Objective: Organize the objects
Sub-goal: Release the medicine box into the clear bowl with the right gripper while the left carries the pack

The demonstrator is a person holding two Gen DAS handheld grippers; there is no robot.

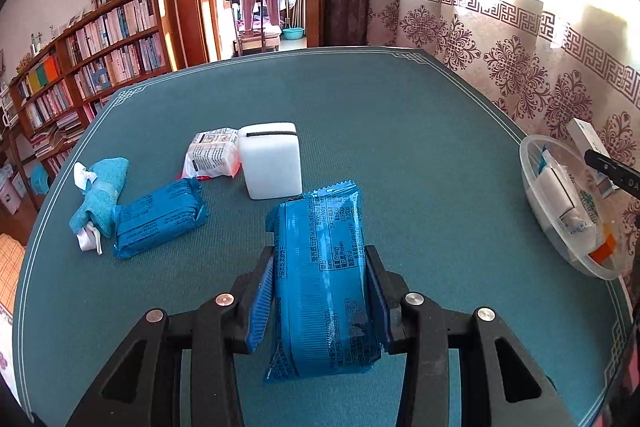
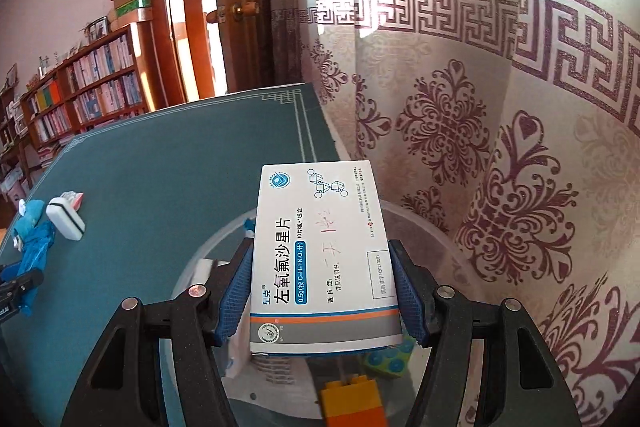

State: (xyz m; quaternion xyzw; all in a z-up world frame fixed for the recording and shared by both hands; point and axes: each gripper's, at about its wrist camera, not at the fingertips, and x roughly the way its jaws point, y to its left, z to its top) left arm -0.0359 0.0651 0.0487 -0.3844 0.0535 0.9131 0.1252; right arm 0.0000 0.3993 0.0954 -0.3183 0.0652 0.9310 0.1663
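My left gripper (image 1: 320, 263) is shut on a blue snack pack (image 1: 324, 279) and holds it above the green table (image 1: 400, 131). My right gripper (image 2: 322, 259) is shut on a white medicine box (image 2: 320, 251), held over a clear plastic bowl (image 2: 200, 259) at the table's right edge. The same bowl (image 1: 532, 183) shows at the right of the left wrist view, with boxes and an orange block inside. On the table lie a second blue snack pack (image 1: 158, 219), a rolled blue towel (image 1: 100, 195), a white packet (image 1: 212, 155) and a white box (image 1: 272, 161).
A patterned curtain (image 2: 480, 131) hangs close behind the bowl along the table's right side. Yellow, orange and green toy blocks (image 2: 352, 403) lie in the bowl under the medicine box. Bookshelves (image 1: 80, 75) and an open doorway stand beyond the table's far left.
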